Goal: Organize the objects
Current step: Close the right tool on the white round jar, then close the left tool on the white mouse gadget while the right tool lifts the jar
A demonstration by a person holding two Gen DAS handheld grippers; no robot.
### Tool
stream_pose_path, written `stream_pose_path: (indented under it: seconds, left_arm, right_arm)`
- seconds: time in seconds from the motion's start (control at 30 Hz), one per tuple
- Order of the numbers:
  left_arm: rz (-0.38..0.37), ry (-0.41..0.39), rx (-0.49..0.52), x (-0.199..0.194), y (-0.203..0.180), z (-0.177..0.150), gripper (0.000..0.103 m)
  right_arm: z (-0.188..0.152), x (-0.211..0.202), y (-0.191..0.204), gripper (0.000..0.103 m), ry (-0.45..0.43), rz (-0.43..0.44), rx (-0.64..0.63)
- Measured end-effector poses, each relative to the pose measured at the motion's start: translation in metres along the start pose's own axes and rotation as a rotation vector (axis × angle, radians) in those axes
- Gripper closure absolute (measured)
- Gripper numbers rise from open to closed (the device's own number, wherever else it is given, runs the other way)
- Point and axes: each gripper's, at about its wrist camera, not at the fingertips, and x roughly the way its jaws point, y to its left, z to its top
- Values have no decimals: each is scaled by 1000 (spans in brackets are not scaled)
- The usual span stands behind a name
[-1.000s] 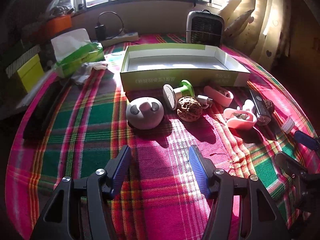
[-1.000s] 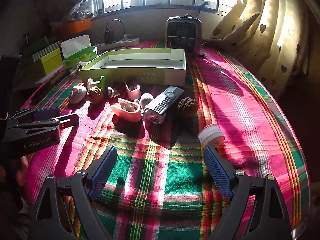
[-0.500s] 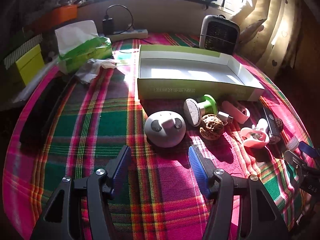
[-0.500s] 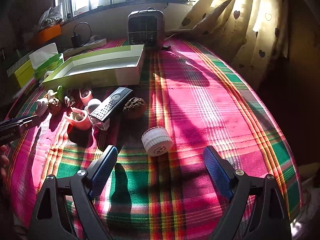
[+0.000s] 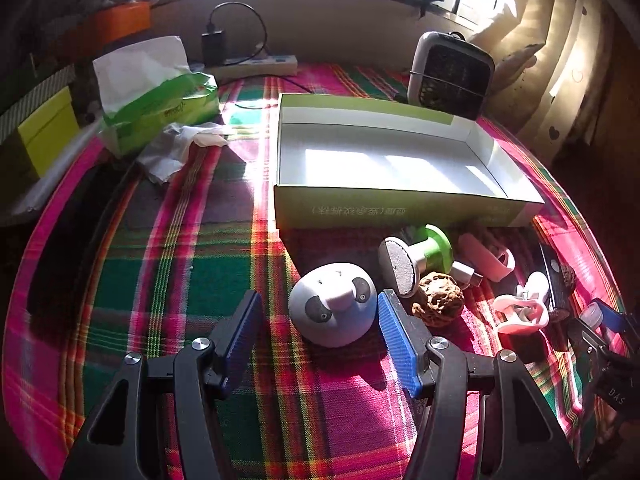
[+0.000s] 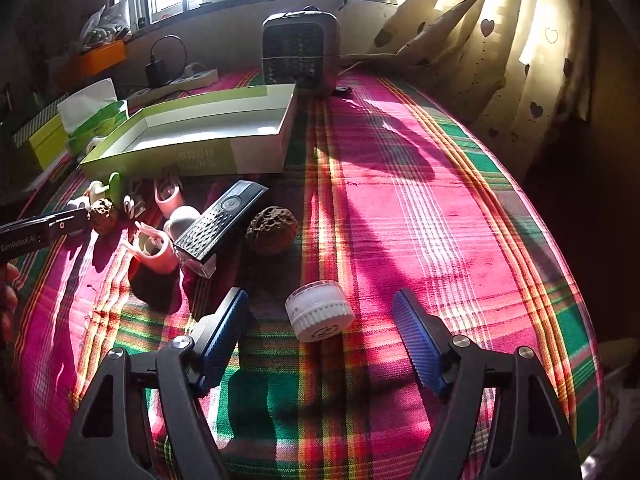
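My left gripper (image 5: pixel 318 312) is open, its blue pads on either side of a grey panda-faced round gadget (image 5: pixel 333 309) on the plaid cloth. Right of it lie a walnut (image 5: pixel 439 298), a green-handled foot file (image 5: pixel 416 260) and pink clips (image 5: pixel 520 312). An open green-and-white box (image 5: pixel 400 210) stands behind them. My right gripper (image 6: pixel 322 312) is open around a small white round jar (image 6: pixel 320 316). A black remote (image 6: pixel 220 220) and a second walnut (image 6: pixel 272 226) lie beyond it.
A small fan heater (image 5: pixel 450 74) stands behind the box. A green tissue pack (image 5: pixel 160 100), crumpled tissue (image 5: pixel 180 146) and a yellow box (image 5: pixel 44 136) sit at the left. A power strip (image 5: pixel 256 66) lies by the window. Curtains (image 6: pixel 500 60) hang at the right.
Both grippers have moved forward and down. The left one now brackets the panda gadget. The right one swung right and now brackets the white jar.
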Motion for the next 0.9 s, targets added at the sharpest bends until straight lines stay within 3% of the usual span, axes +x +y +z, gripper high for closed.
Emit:
stream_pose_path:
  seconds: [0.13,0.3,0.53,0.9]
  left_arm:
    - [6,4,3,1,0,1,46]
    - [16,-3,-14,0,5,2,63]
    - [5,-6,-17,-1,7,0,63]
    - [-10,15,-19,-5,9,0,63]
  right_arm:
    - [0,-1,1,42,-3,8,-4]
    - [0,-1,0,54,-11,8,-3]
    - [0,-3,-2,71,-22,3,6]
    - [4,-7,-1,71,-31,17,-11]
